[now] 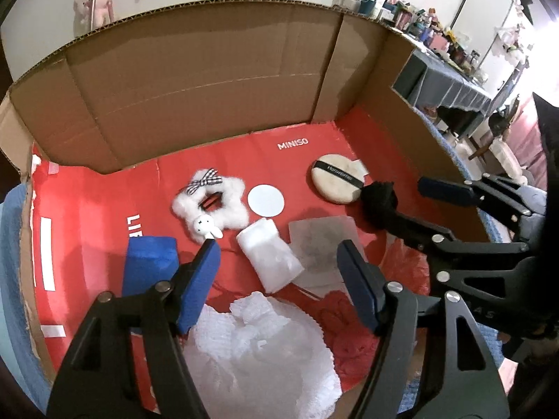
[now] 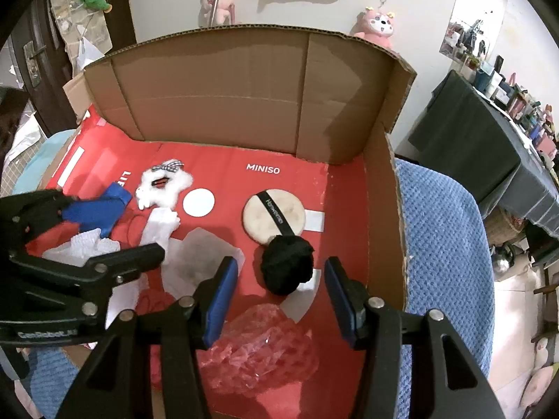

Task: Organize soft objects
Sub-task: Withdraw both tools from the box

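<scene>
The black fluffy ball [image 2: 287, 269] sits just ahead of the right gripper [image 2: 281, 296], whose jaws are apart and empty.

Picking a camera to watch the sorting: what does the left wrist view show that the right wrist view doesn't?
Only the left wrist view shows the crumpled white netting clearly and the rabbit charm on the fluffy star. Only the right wrist view shows the blue blanket and red plastic wrap in full. Both share the powder puff, black pompom and white disc.
</scene>
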The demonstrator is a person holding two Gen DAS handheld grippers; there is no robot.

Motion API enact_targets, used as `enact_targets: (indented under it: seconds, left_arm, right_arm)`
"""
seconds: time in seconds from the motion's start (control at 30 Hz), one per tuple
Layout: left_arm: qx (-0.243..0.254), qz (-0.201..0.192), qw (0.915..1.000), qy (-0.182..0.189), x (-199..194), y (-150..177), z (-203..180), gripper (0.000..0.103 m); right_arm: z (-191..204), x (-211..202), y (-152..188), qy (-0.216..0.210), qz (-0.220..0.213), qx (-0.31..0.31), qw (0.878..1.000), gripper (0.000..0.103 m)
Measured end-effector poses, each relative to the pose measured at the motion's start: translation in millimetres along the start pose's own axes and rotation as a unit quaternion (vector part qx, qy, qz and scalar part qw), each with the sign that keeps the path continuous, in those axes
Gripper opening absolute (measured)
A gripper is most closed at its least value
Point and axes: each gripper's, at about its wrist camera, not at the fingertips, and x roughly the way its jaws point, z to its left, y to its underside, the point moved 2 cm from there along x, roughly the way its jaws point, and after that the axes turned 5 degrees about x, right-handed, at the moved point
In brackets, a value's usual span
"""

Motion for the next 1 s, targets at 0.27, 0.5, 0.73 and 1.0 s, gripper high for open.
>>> enact_targets:
  seconds: [0.27,0.5,0.73,1.0]
  left_arm:
    - [0.004,-0.038,0.9993,0.001,-35,5,-7,0.068]
    - [-0.010,-0.106,0.9938,-0.033,-86,25,-13,0.074]
    - [-0.007,-0.200,0.9742,-0.105,-138,60,-26,0.095]
    - [-0.019,-0.284,0.9443,-0.166,-149,100,-33,0.103]
  right_arm:
    - [-4,-20,3,-0.019,-0.026,0.015,0.999,0.065]
    - [-2,-56,13,-0.028,-0.074,0.024,0.997,0.075]
    - [6,-97,31,-0.024,-0.153,0.026,0.988,0.096]
    - [15,-107,65,-0.012,-0.230,0.031,0.973,0.103]
